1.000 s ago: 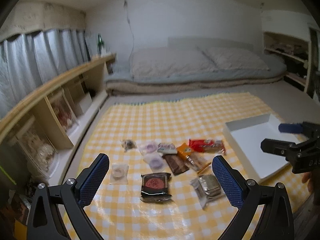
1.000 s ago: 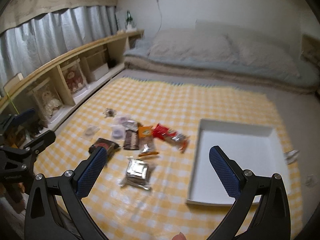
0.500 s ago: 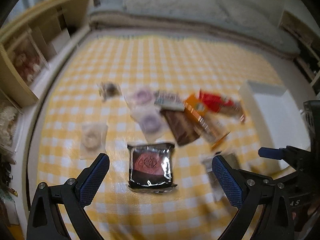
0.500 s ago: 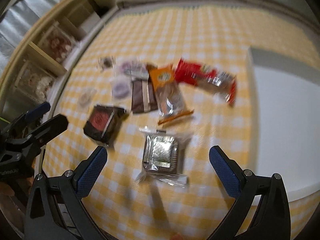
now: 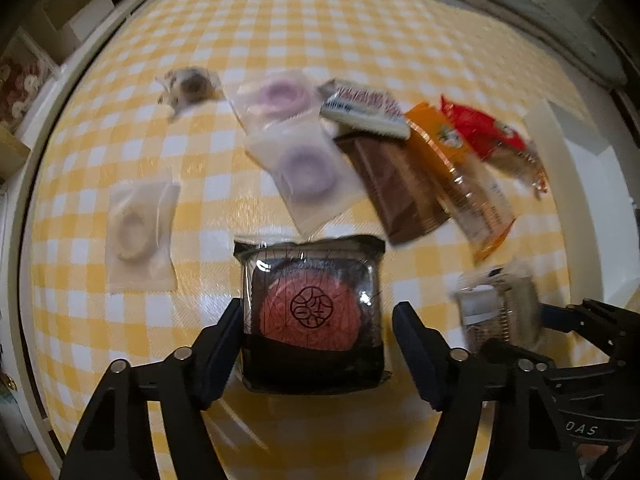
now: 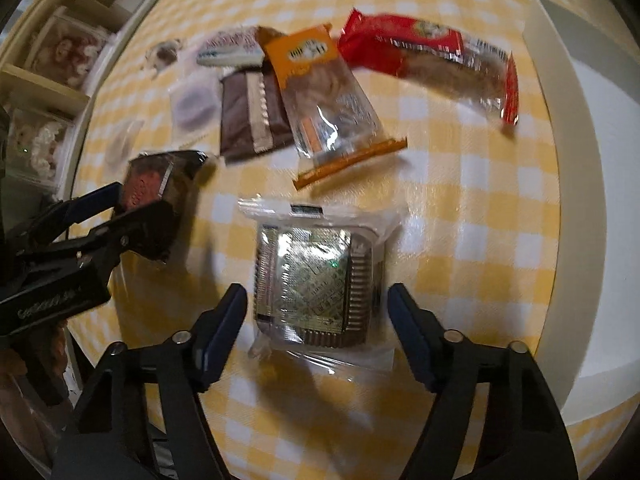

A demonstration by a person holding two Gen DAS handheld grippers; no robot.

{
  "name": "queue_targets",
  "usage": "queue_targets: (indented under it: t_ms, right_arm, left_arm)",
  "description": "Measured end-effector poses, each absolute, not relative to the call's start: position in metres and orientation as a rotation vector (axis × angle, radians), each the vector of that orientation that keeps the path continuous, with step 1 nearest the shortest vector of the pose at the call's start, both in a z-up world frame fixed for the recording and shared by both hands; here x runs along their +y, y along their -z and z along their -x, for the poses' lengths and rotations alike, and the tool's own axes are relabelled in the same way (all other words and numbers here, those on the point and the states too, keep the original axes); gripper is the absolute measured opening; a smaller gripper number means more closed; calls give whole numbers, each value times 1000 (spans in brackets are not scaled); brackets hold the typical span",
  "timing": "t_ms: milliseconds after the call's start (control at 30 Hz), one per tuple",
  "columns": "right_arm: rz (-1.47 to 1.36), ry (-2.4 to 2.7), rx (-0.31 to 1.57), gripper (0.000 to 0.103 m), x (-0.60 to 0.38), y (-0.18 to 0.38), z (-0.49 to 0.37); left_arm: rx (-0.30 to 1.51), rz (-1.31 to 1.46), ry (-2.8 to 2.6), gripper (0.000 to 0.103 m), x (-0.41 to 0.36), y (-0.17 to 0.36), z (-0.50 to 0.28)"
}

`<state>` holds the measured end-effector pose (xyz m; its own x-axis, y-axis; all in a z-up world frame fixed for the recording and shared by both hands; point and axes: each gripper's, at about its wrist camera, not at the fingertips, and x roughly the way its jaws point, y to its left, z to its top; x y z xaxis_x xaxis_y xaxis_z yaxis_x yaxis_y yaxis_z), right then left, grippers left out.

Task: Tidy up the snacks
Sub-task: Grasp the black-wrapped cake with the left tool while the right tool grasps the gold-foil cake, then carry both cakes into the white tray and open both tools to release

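Note:
Several wrapped snacks lie on a yellow checked cloth (image 5: 280,32). My left gripper (image 5: 318,338) is open, its jaws either side of a black packet with a red round cake (image 5: 310,312); the packet also shows in the right wrist view (image 6: 154,182). My right gripper (image 6: 316,330) is open, straddling a clear packet with a foil-wrapped pastry (image 6: 316,276), seen blurred in the left wrist view (image 5: 496,304). Beyond lie a brown bar (image 6: 252,116), an orange packet (image 6: 320,96) and a red packet (image 6: 424,56).
A white tray (image 6: 576,184) stands at the right on the cloth. Clear sachets with rings (image 5: 304,168) (image 5: 136,232) lie to the left. A wooden shelf unit (image 6: 48,80) runs along the left edge. The left gripper's body (image 6: 60,264) is close beside my right one.
Both grippers have dropped low over the cloth and moved forward. Each now straddles a packet, and the jaws have narrowed. The room and bed have left the view.

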<state>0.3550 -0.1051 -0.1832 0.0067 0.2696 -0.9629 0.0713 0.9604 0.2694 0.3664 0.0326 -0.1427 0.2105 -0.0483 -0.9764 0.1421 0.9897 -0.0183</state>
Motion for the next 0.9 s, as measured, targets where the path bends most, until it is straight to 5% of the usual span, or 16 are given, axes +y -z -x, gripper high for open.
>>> queue_targets:
  t_ms: [300, 900]
  right_arm:
    - [-231, -181, 1535, 55, -100, 174, -354]
    - [-220, -171, 1117, 54, -161, 50, -358]
  left_arm:
    - [1363, -37, 148, 62, 36, 148, -361]
    - [971, 63, 251, 61, -7, 26, -297]
